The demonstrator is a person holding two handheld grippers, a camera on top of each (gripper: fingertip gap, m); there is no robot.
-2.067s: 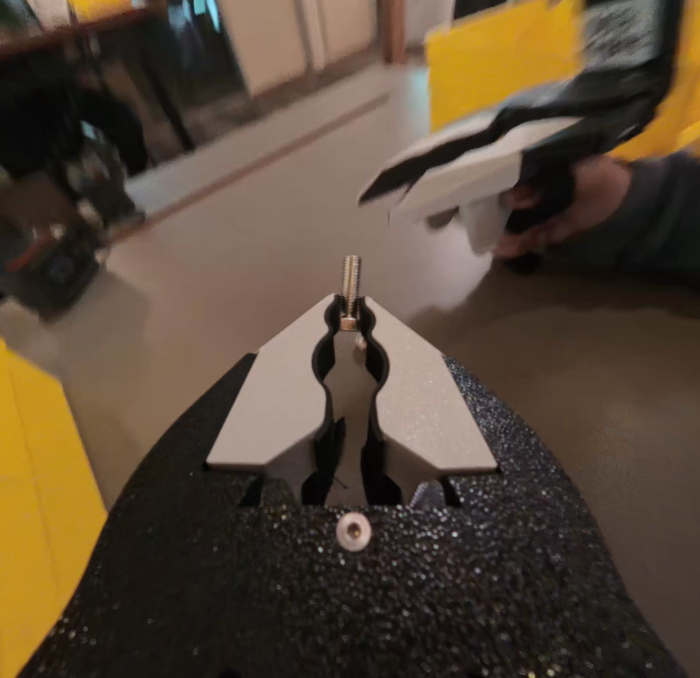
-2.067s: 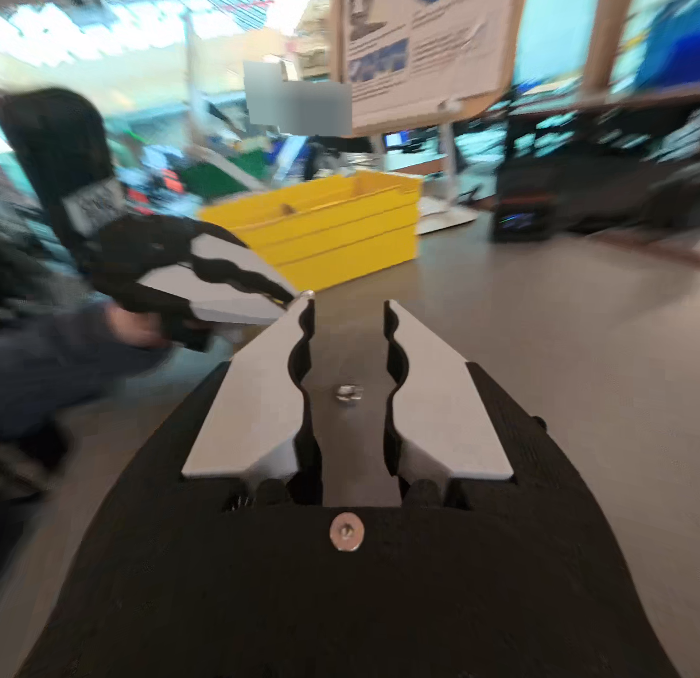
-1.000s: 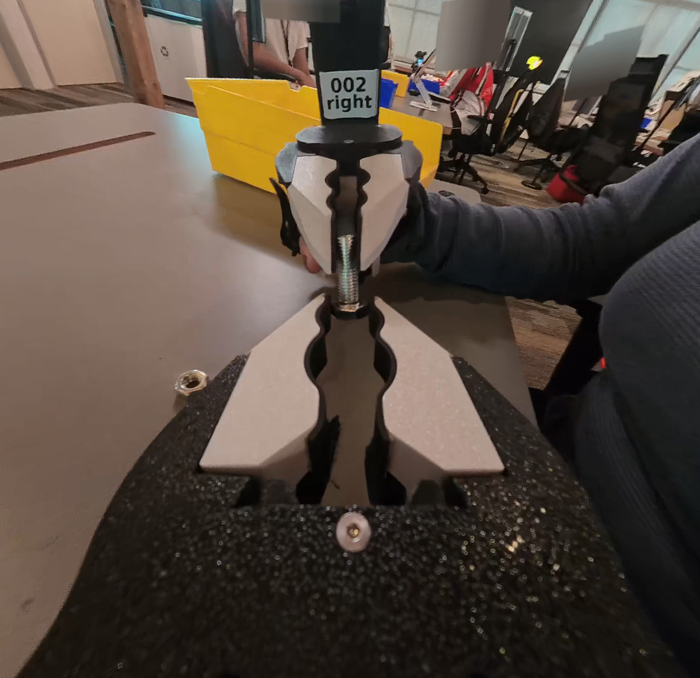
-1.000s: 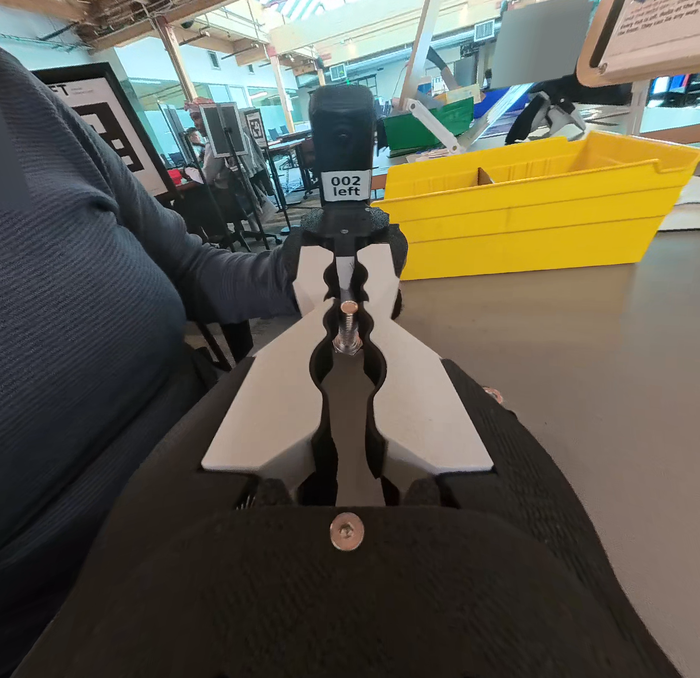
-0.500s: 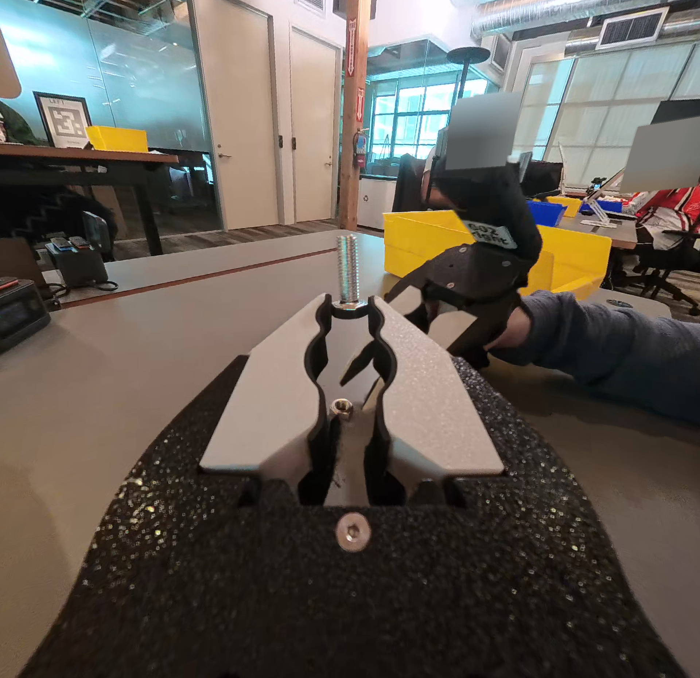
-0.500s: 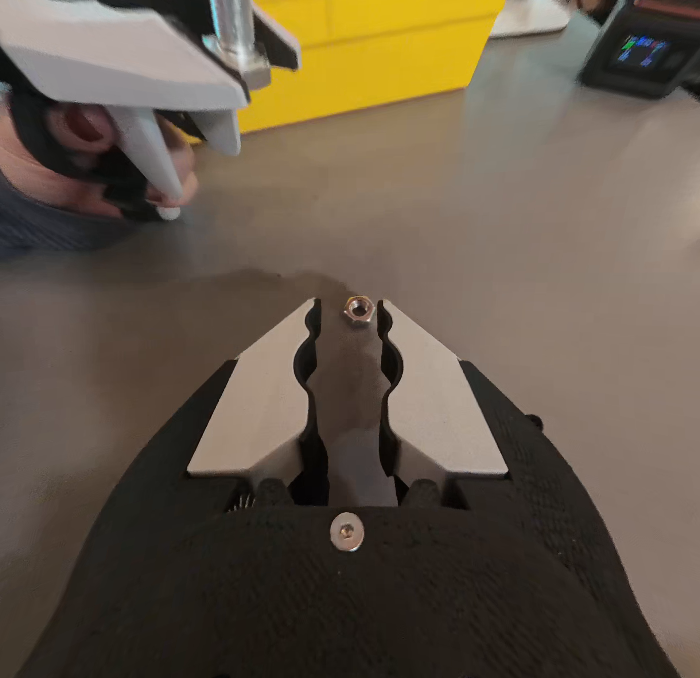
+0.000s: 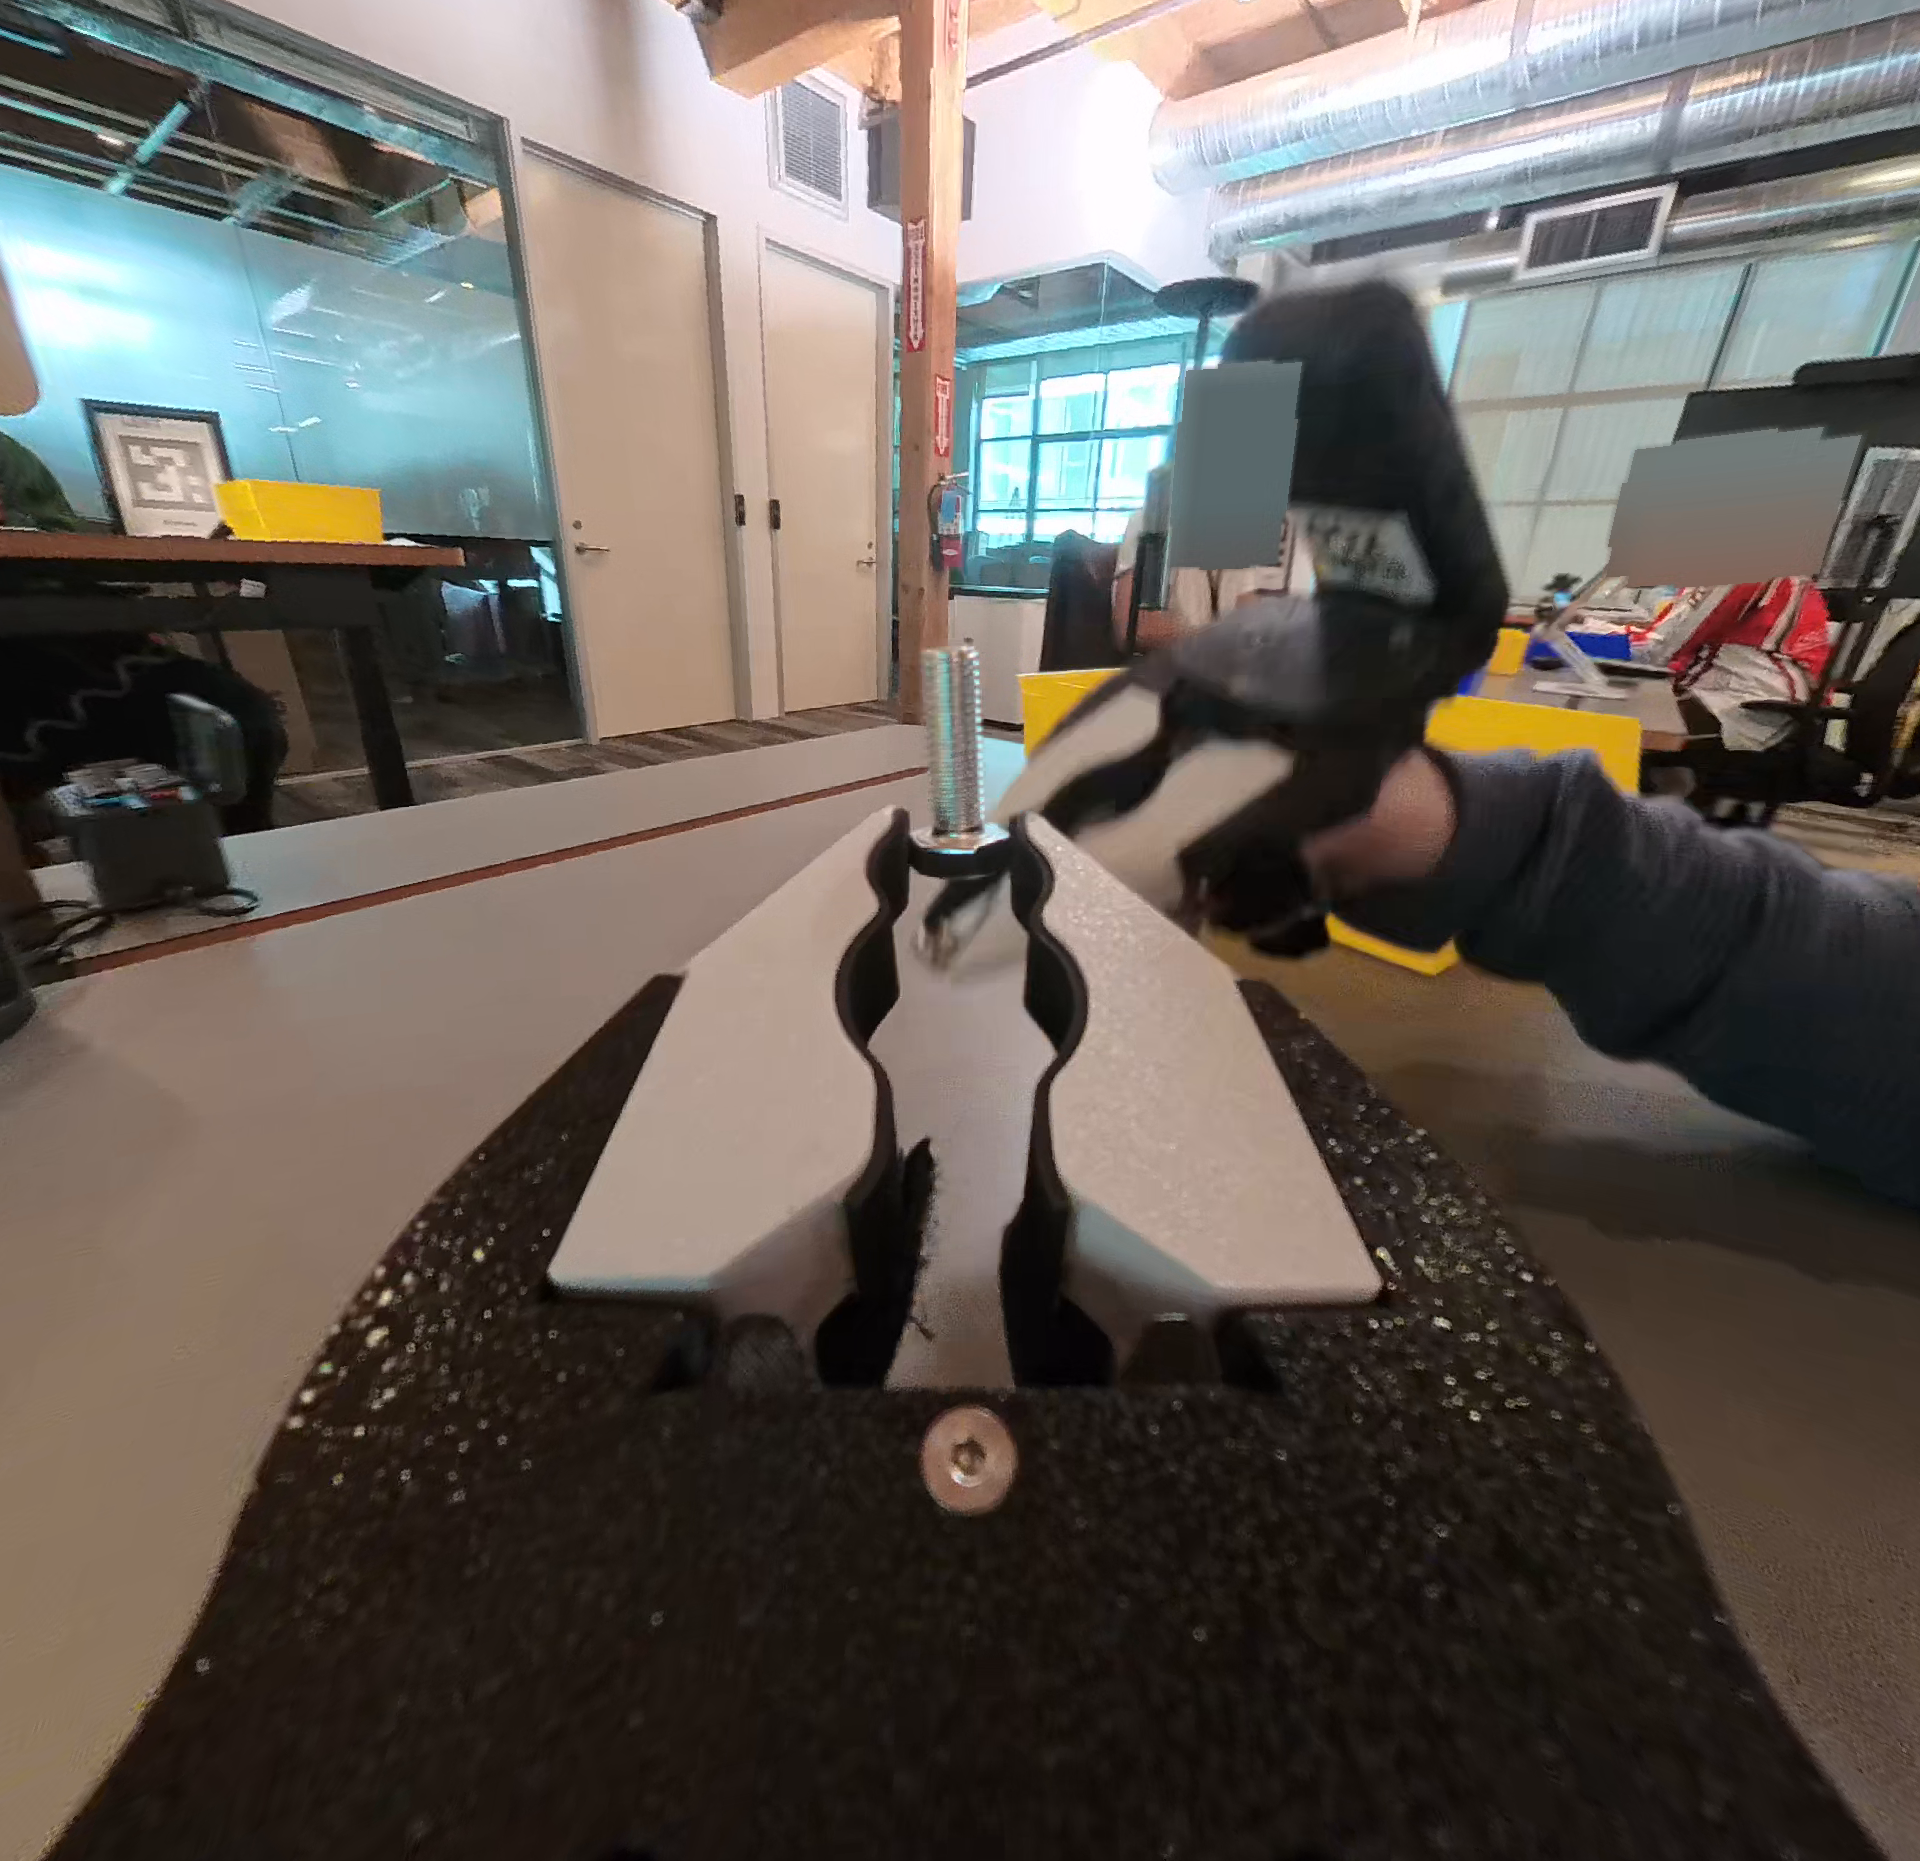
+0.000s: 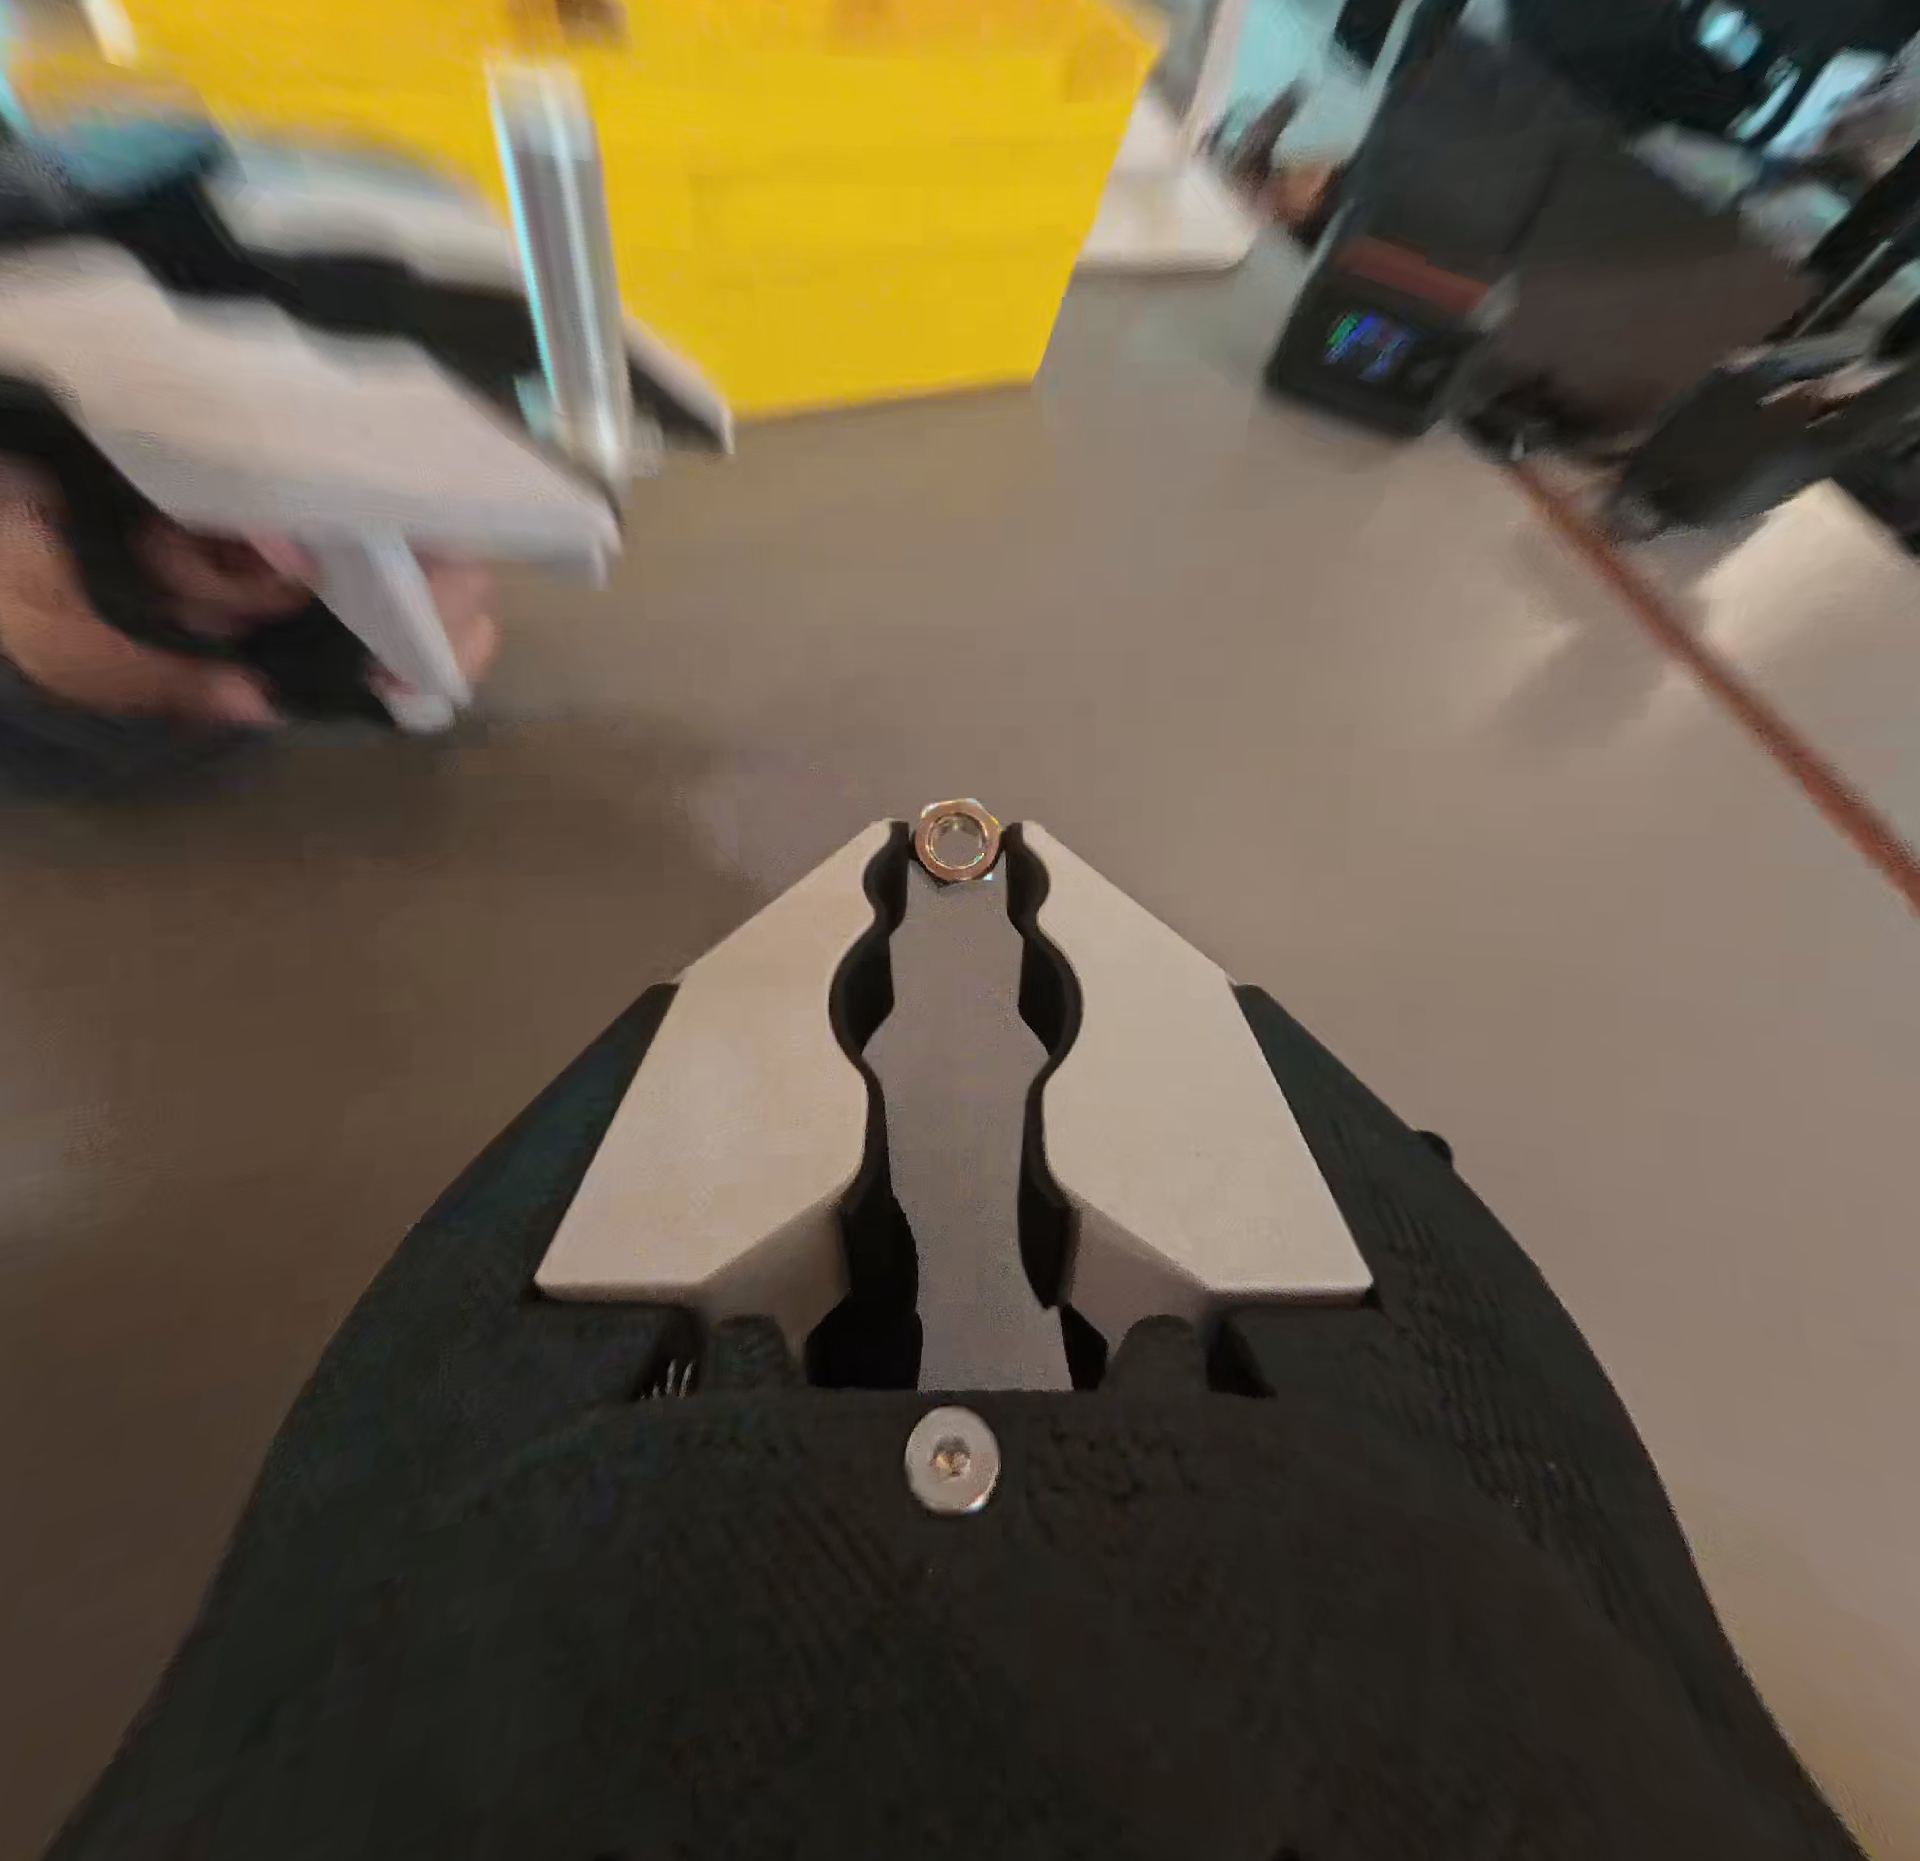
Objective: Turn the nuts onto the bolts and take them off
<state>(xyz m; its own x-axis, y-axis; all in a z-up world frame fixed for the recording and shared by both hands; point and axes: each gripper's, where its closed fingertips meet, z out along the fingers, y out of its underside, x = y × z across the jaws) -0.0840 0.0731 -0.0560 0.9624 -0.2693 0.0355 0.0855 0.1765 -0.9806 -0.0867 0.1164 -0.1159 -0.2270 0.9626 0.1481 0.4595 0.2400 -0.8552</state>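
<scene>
My left gripper [image 7: 958,847] is shut on the head of a silver bolt [image 7: 954,741] and holds it upright, thread pointing up, above the grey table [image 7: 312,1084]. My right gripper [image 8: 957,847] is shut on a small hex nut [image 8: 957,843] at its very tips, hole facing the camera. In the left wrist view the right gripper [image 7: 966,918] is blurred, just behind and right of the bolt, with its tips low beside the bolt head. In the right wrist view the left gripper [image 8: 613,440] and the bolt [image 8: 566,263] are blurred at the upper left.
A yellow bin [image 8: 779,149] stands on the table behind the left gripper. A black device with a small screen [image 8: 1371,346] sits at the far right. A dark-sleeved arm [image 7: 1662,938] reaches in from the right. Desks, chairs and people fill the room behind. Tip to tip, the grippers are about 8 cm apart.
The right gripper let go of the bolt, moved to the nut lying on the table, closed on it and is now moving towards the bolt. The left gripper turned the bolt upright.
</scene>
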